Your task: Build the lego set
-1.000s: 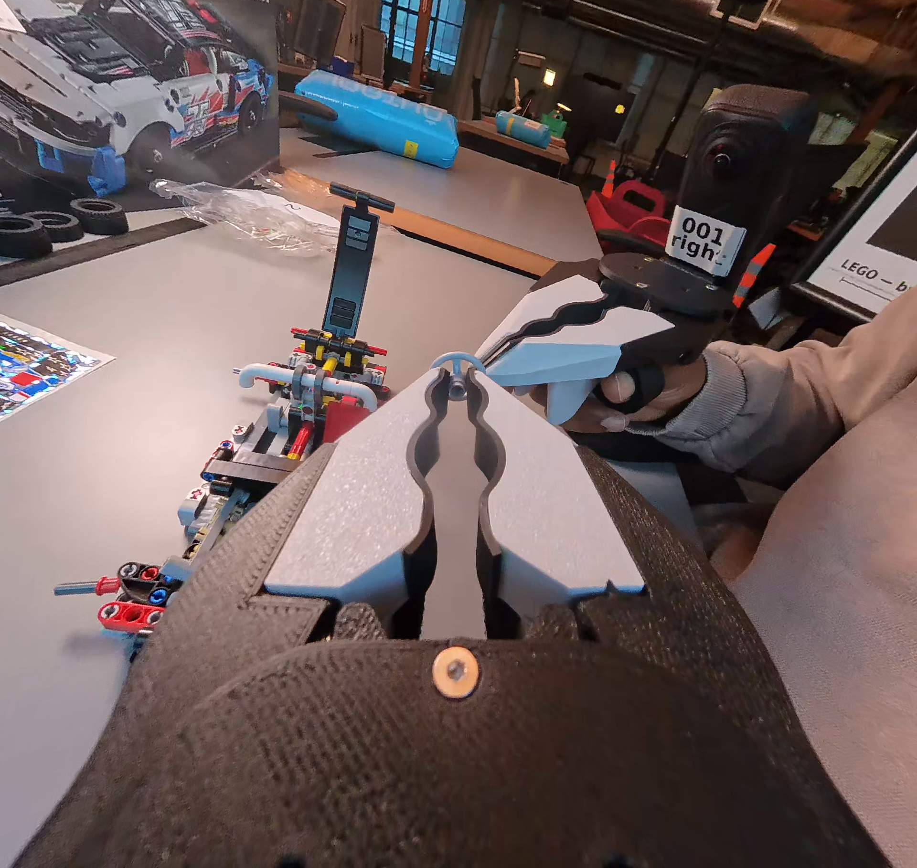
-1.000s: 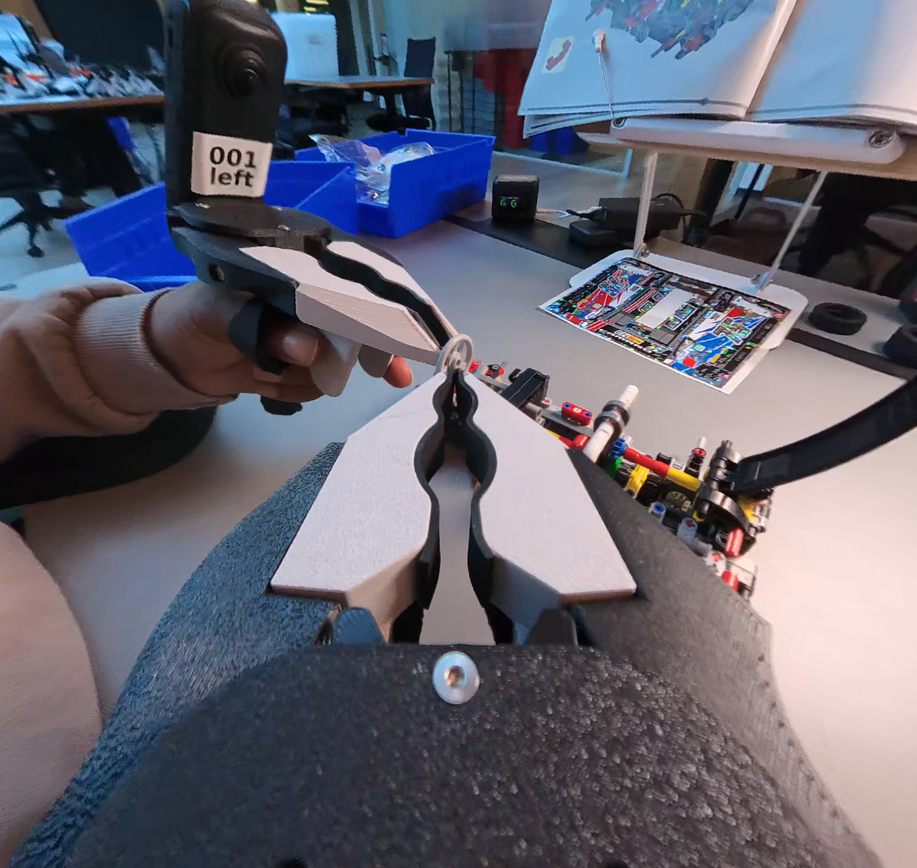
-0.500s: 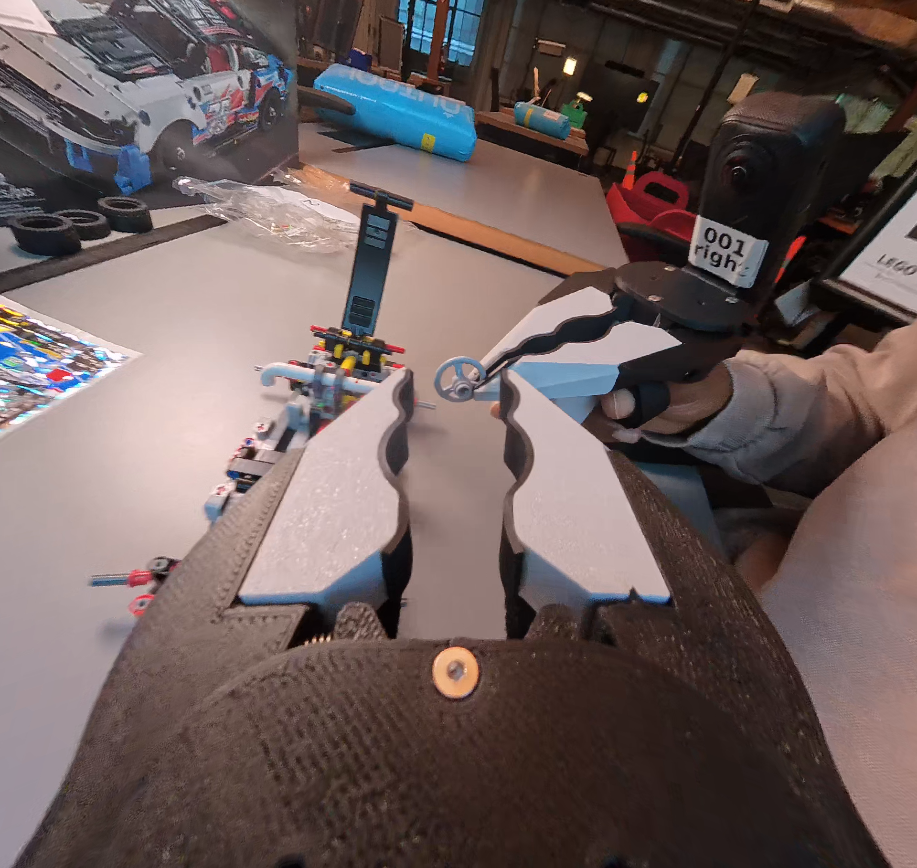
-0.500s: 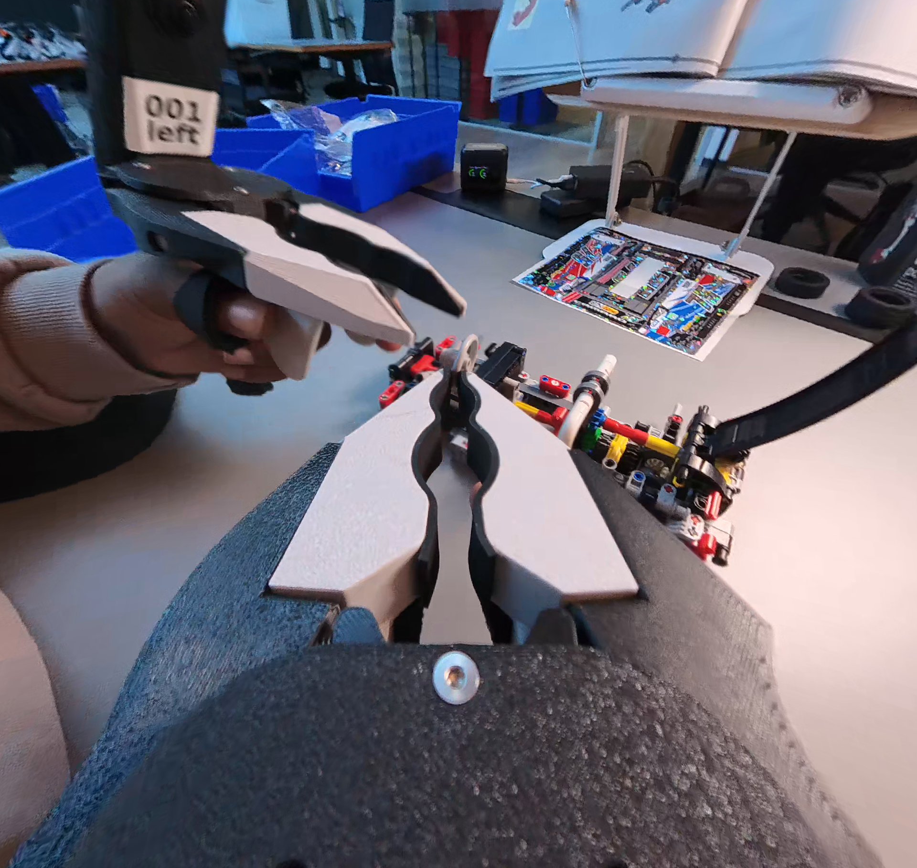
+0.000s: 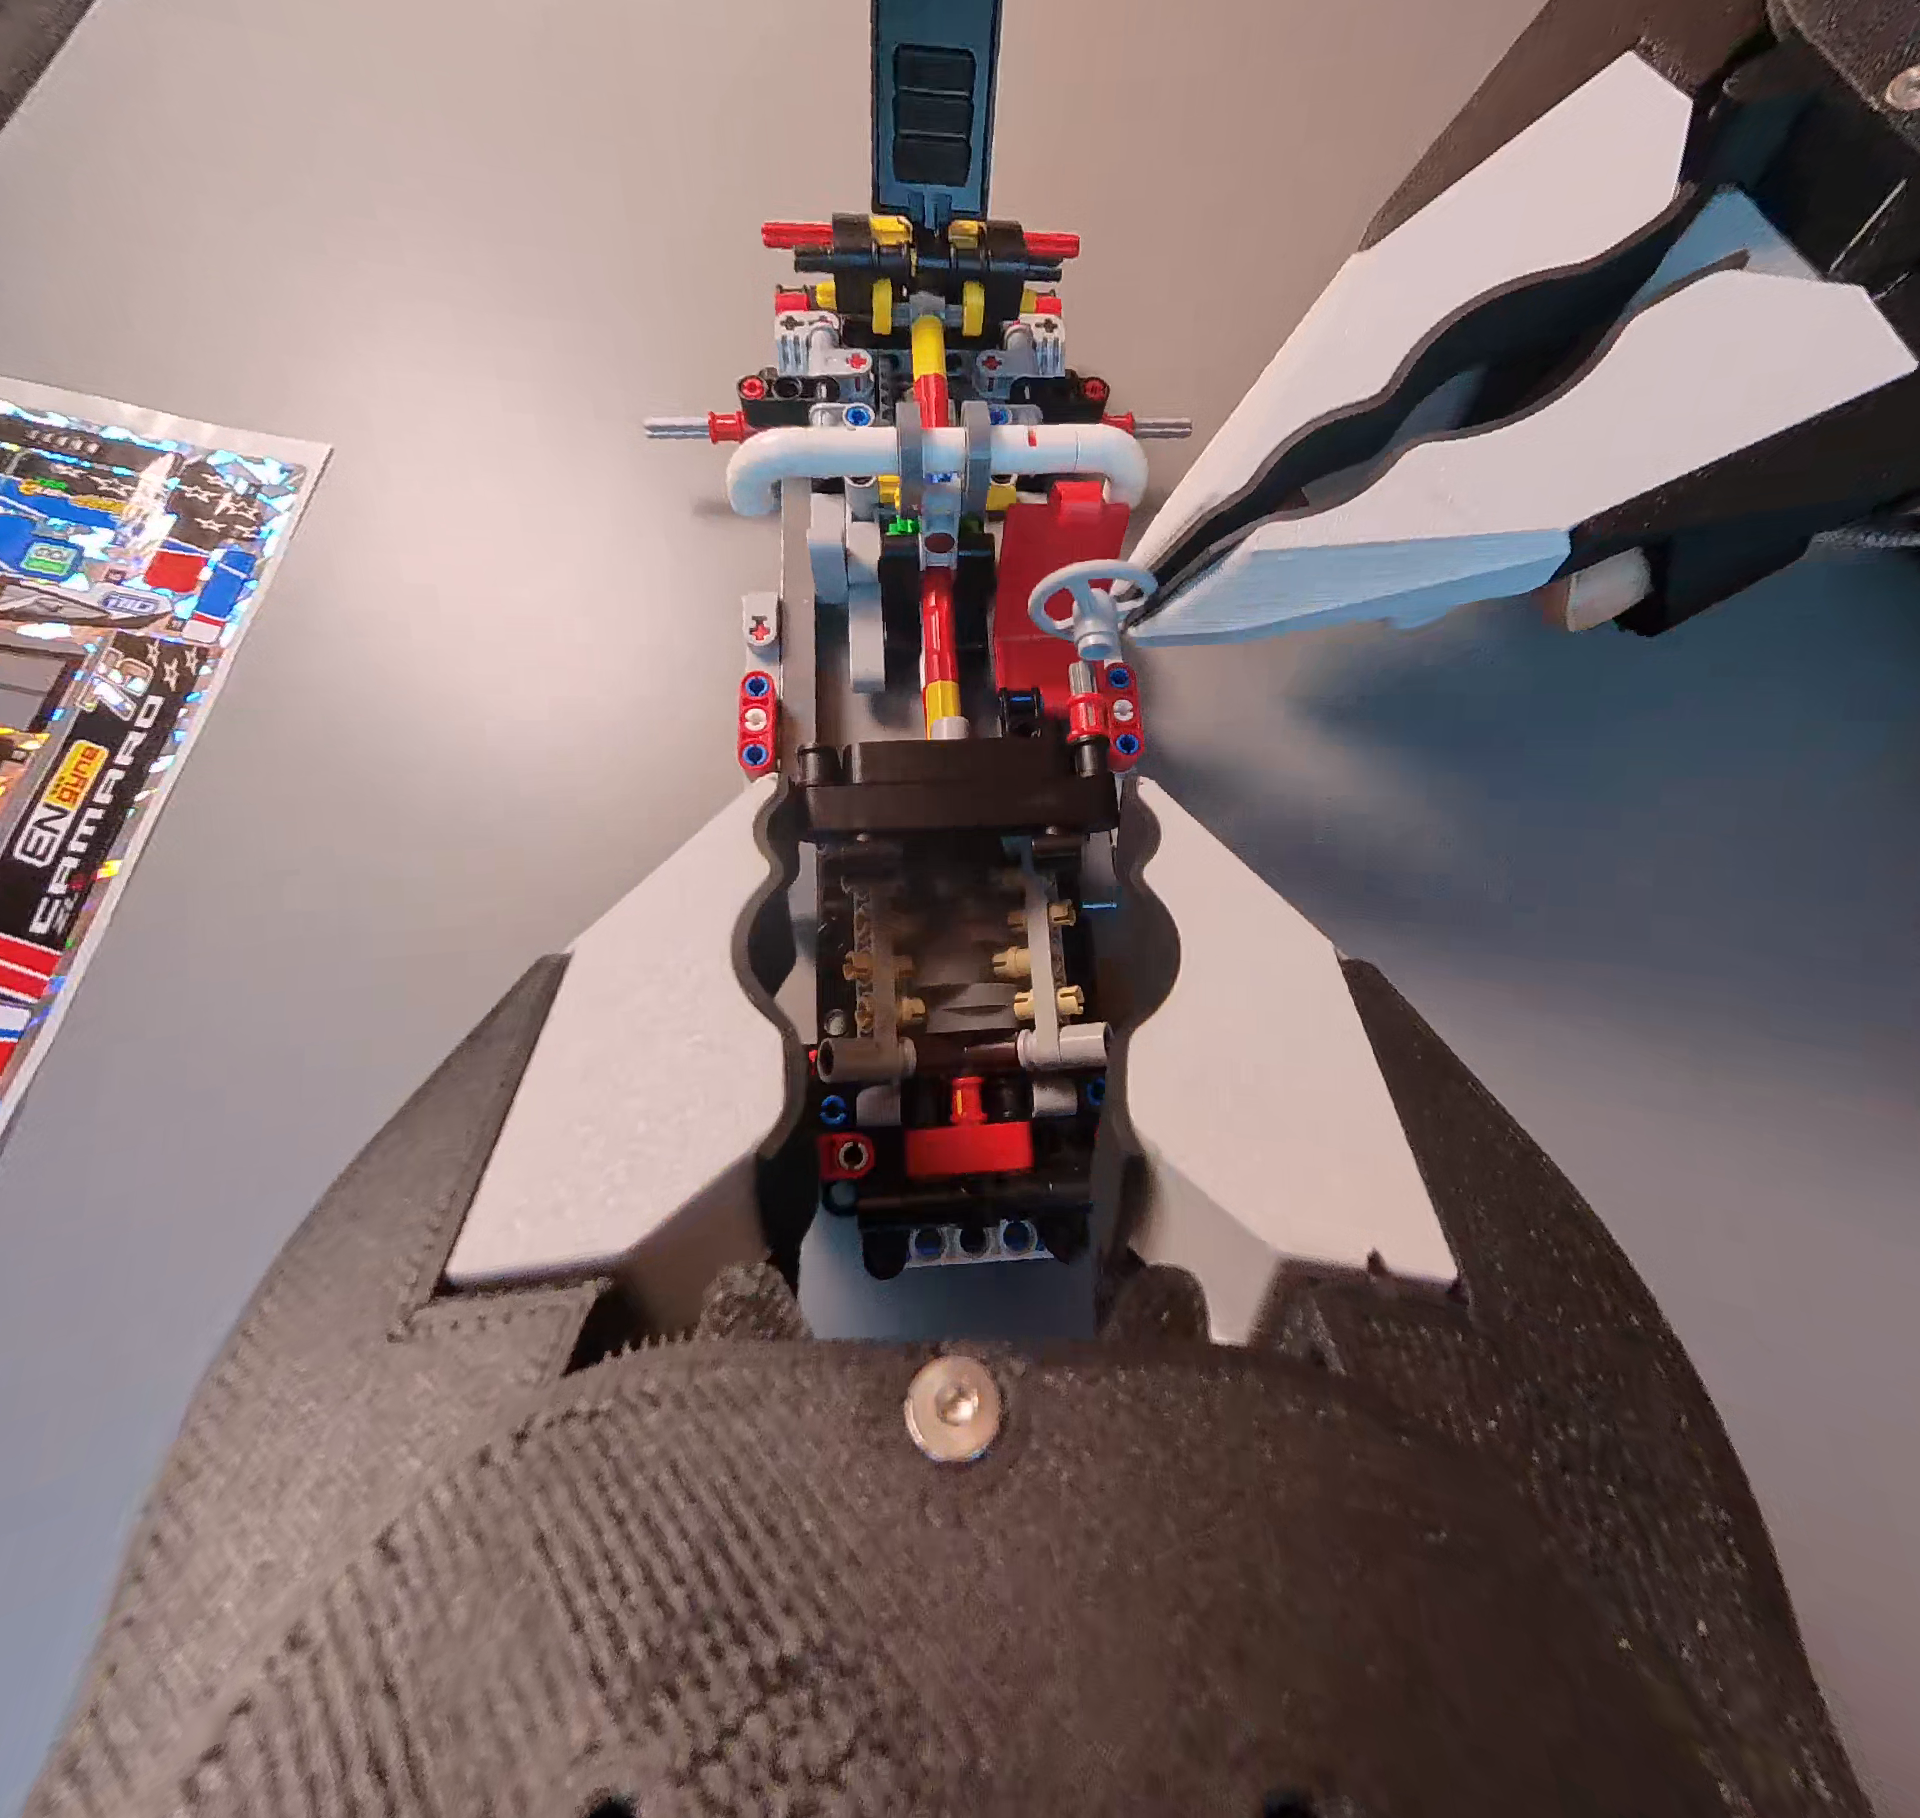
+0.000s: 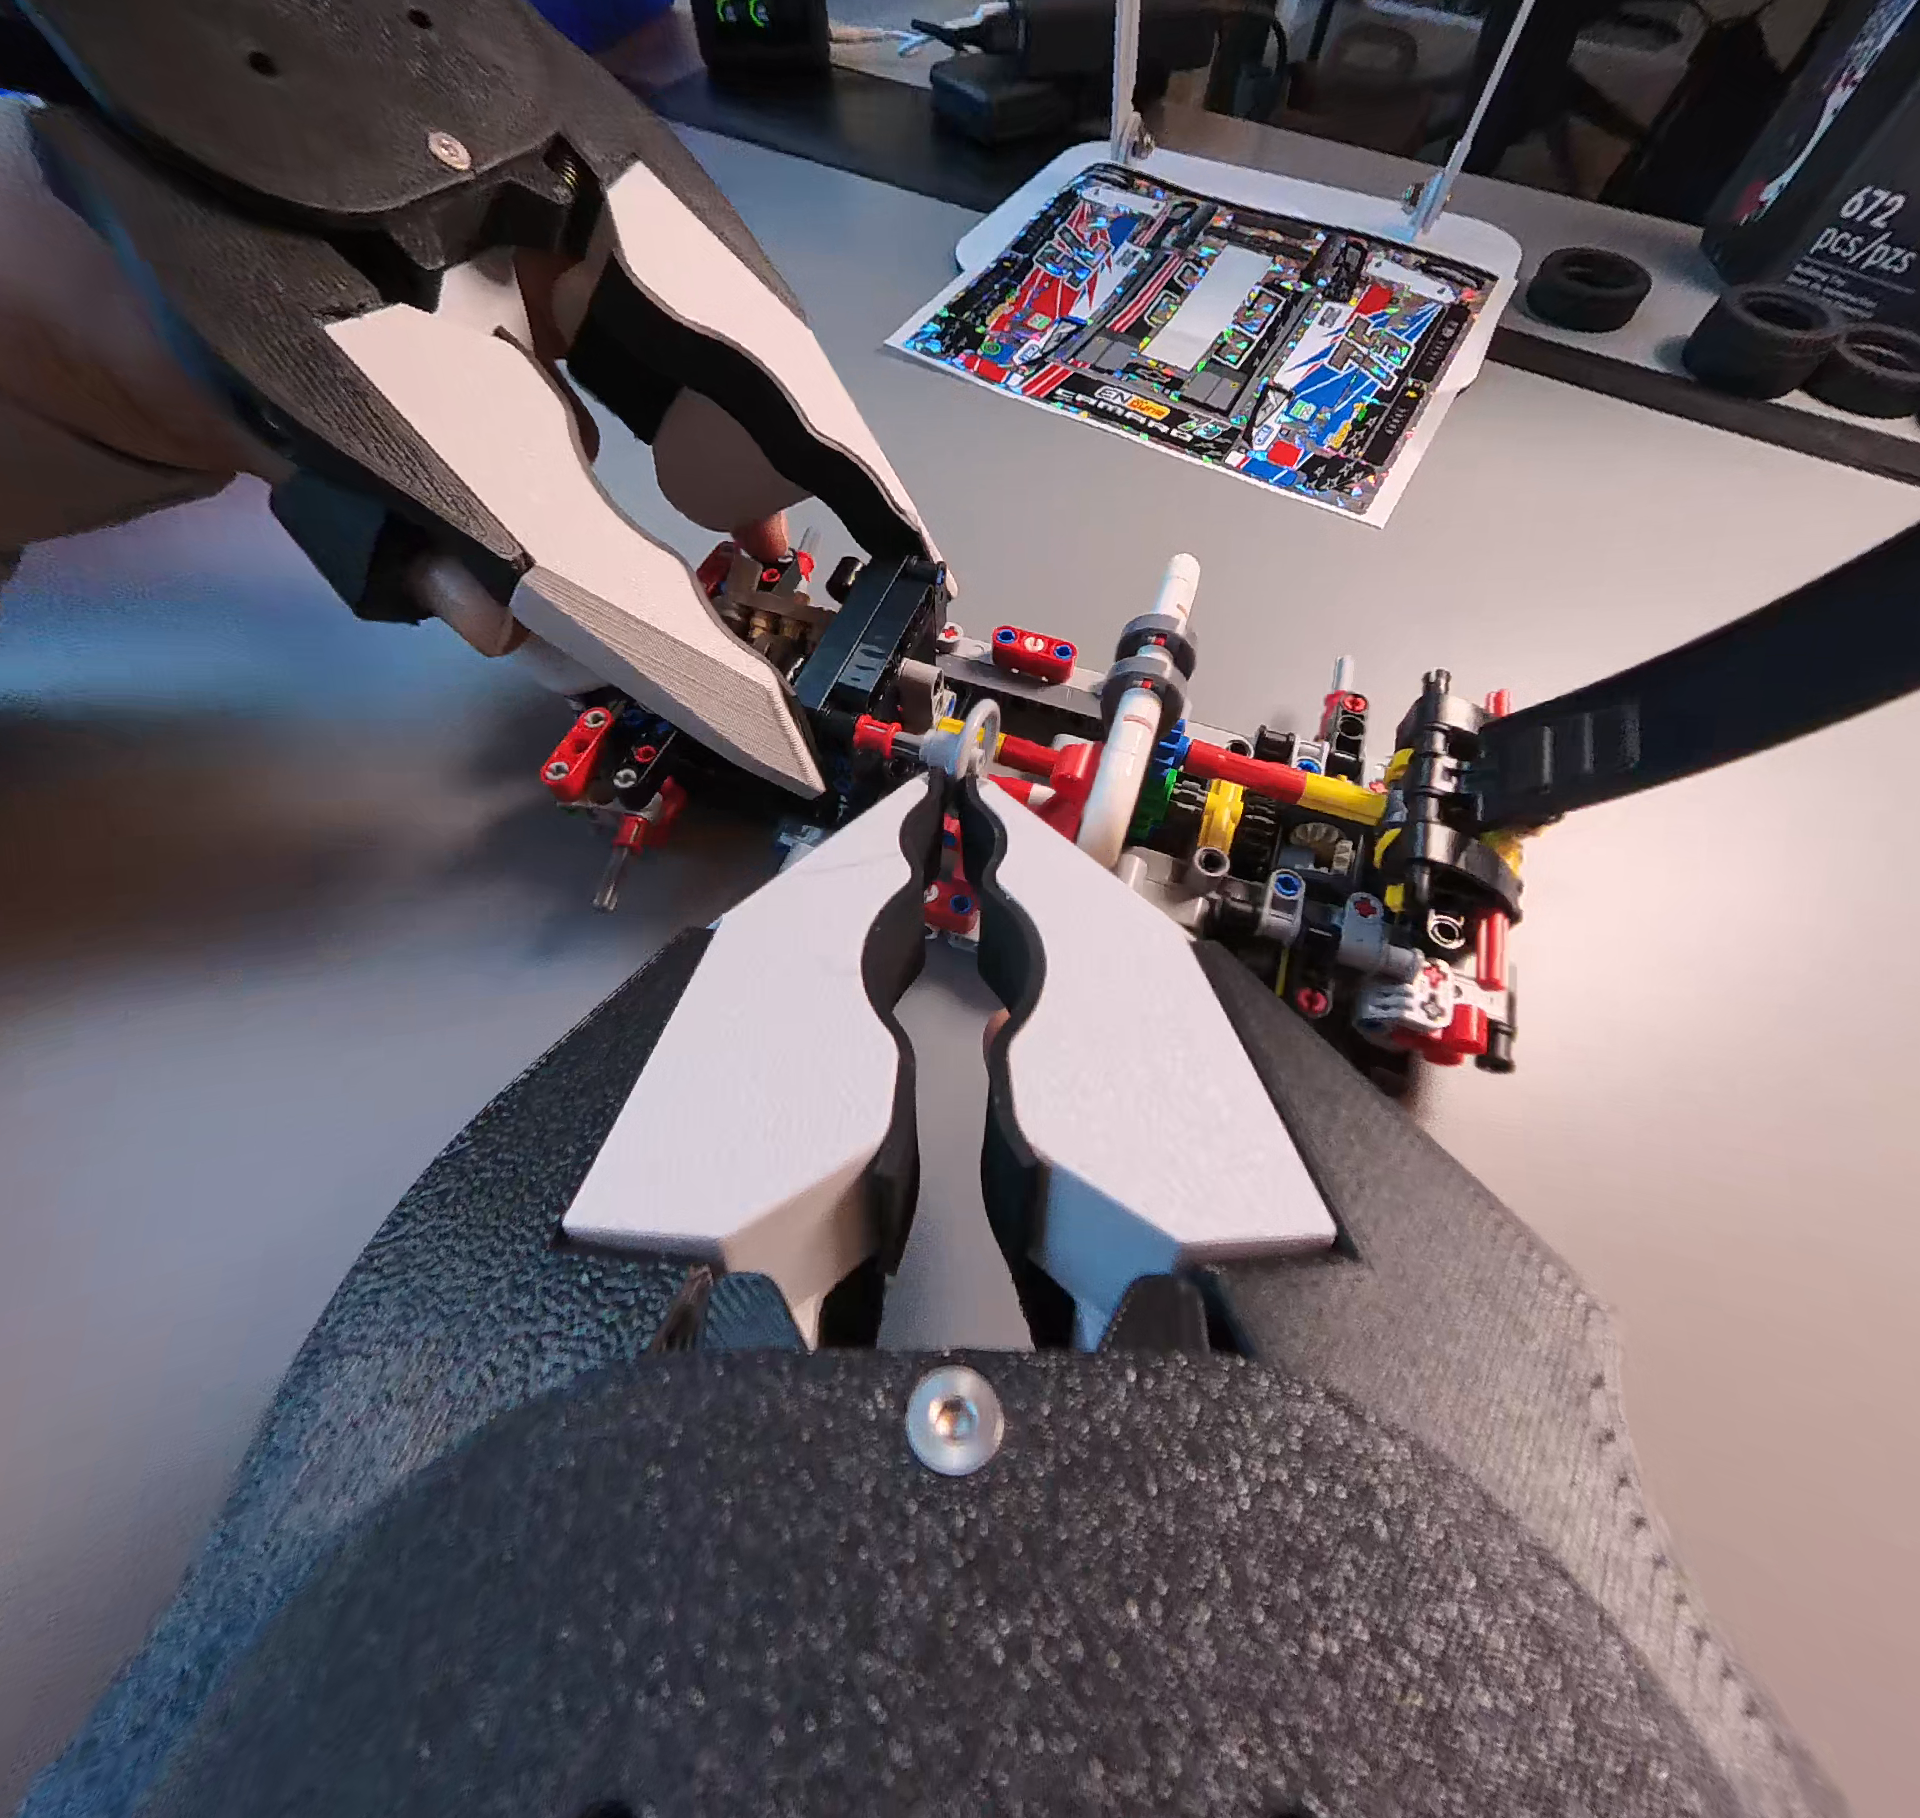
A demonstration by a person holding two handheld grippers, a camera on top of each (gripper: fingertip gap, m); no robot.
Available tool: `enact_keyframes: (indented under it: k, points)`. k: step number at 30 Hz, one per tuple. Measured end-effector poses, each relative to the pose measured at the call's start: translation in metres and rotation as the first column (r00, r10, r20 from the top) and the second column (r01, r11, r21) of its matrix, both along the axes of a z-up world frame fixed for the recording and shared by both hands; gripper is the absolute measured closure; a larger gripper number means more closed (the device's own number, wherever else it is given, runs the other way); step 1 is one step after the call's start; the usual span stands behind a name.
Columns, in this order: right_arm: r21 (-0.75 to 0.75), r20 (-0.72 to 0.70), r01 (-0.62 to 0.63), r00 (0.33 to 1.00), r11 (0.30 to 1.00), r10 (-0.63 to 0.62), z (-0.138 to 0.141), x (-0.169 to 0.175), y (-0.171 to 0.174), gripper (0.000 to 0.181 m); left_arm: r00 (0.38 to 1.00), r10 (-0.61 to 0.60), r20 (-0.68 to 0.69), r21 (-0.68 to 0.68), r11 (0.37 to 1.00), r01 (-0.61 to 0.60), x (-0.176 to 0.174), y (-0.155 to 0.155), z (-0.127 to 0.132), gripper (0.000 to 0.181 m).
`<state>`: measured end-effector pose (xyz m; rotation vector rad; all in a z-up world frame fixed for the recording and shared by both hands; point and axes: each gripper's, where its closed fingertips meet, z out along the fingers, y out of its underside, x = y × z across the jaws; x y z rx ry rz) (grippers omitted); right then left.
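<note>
Left wrist view: the left gripper (image 5: 956, 812) straddles one Lego car chassis (image 5: 940, 563) on the grey table (image 5: 468, 210), fingers (image 5: 644, 1030) clamped against its black engine block. The right gripper (image 6: 951, 792), pinched tight on one small grey steering wheel (image 6: 971, 734), meets the chassis beside its red seat (image 5: 1060, 553). One sticker sheet (image 6: 1205, 334) and three tyres (image 6: 1766, 340) lie well apart; bare tabletop flanks the model.

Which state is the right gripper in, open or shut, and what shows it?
Shut. The right gripper has its fingertips pinched on the rim of the small grey steering wheel, held over the lego chassis.
</note>
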<state>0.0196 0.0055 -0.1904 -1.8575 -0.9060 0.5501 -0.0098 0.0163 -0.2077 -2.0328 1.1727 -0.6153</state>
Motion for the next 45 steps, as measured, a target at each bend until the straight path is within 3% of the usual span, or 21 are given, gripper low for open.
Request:
enact_keyframes:
  k: [7, 24, 39, 45]
  points:
    - [-0.031, -0.059, -0.062, 0.996, 0.998, 0.061, -0.001, -0.001, -0.004, 0.181, 0.998, 0.060, 0.016, 0.039, 0.997, -0.061, 0.003, -0.008, 0.001, 0.122]
    - [0.044, -0.021, -0.158, 0.987, 0.987, 0.159, -0.003, 0.000, -0.010, 0.181, 0.999, 0.026, 0.022, 0.056, 0.998, -0.027, 0.003, -0.010, 0.001, 0.121]
    - [0.144, 0.112, -0.369, 0.928, 0.918, 0.355, -0.009, -0.004, -0.020, 0.181, 1.000, -0.015, 0.024, 0.054, 0.998, 0.014, 0.007, -0.016, 0.001, 0.121]
    - [0.235, 0.170, -0.358, 0.930, 0.903, 0.325, -0.008, -0.004, -0.017, 0.181, 1.000, -0.009, -0.028, 0.060, 0.998, 0.010, 0.005, -0.014, 0.001, 0.121]
